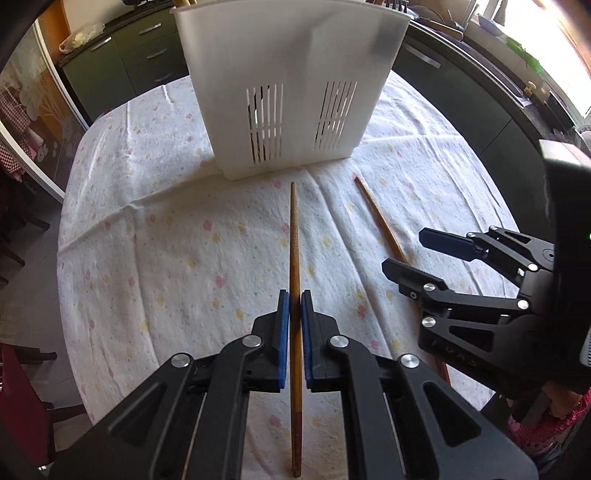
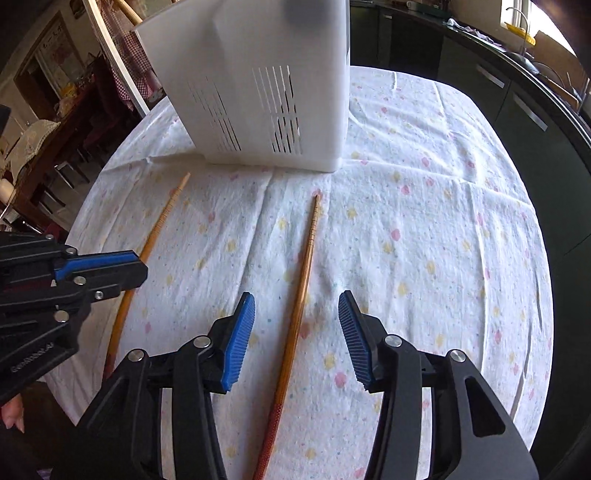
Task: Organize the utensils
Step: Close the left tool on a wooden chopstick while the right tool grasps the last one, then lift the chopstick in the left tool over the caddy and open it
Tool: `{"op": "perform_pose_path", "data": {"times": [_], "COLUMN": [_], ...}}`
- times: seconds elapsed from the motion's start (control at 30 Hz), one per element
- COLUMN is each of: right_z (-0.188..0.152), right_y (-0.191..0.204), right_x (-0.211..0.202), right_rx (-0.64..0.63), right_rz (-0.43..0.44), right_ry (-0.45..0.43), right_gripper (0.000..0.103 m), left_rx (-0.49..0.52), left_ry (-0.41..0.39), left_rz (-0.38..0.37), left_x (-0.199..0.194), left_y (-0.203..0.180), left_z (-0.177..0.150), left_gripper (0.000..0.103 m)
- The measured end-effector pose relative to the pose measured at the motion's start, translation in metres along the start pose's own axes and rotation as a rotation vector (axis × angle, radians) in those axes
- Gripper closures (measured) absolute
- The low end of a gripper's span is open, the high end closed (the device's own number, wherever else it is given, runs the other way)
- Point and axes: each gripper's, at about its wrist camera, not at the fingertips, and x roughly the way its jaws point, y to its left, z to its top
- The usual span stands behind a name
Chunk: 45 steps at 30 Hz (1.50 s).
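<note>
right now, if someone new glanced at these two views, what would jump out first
The tall white slotted utensil holder stands upright at the far side of the flower-print tablecloth. In front of it, the left gripper is shut on one wooden chopstick whose tip points toward the holder. To its right a second chopstick lies on the cloth, between the open blue pads of the right gripper, which are not touching it.

My desk [image 1: 147, 229] wears a white flowered cloth, dark green cabinets [image 1: 147, 55] with metal handles run behind it, and bright daylight pours through a window [image 2: 546, 26].
</note>
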Motion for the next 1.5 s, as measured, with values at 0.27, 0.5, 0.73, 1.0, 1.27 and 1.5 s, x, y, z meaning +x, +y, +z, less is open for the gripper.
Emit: {"op": "perform_pose_path", "data": {"times": [0.27,0.5,0.73,1.0,1.27,1.5], "right_z": [0.006,0.007,0.001,-0.009,-0.020,-0.025], "right_y": [0.013,0.011,0.002,-0.017,-0.018,-0.011], "right_x": [0.014,0.014,0.004,-0.053,-0.105,-0.138], "right_rx": [-0.013,-0.019,0.007,0.068,0.060,0.055], "right_rz": [-0.048,-0.062,-0.005,0.065,0.105,0.129], "right_ry": [0.019,0.021,-0.017,-0.167,-0.276,-0.363], "right_gripper": [0.056,0.082,0.096,0.096,0.096,0.096], "left_rx": [-0.008,-0.001,-0.001,0.004,0.020,0.033], "left_ry": [-0.054,-0.064,-0.081,-0.140,-0.186,-0.231], "left_rz": [-0.015,-0.032,-0.038,-0.047,-0.052,-0.061], "left_x": [-0.021,-0.024,-0.031,-0.052,-0.074,-0.095], "left_y": [0.011,0.010,0.013,0.016,0.012,0.009], "left_z": [-0.001,-0.007,-0.009,-0.007,-0.008,-0.010], "left_gripper": [0.096,0.096,0.096,0.096,0.096,0.096]}}
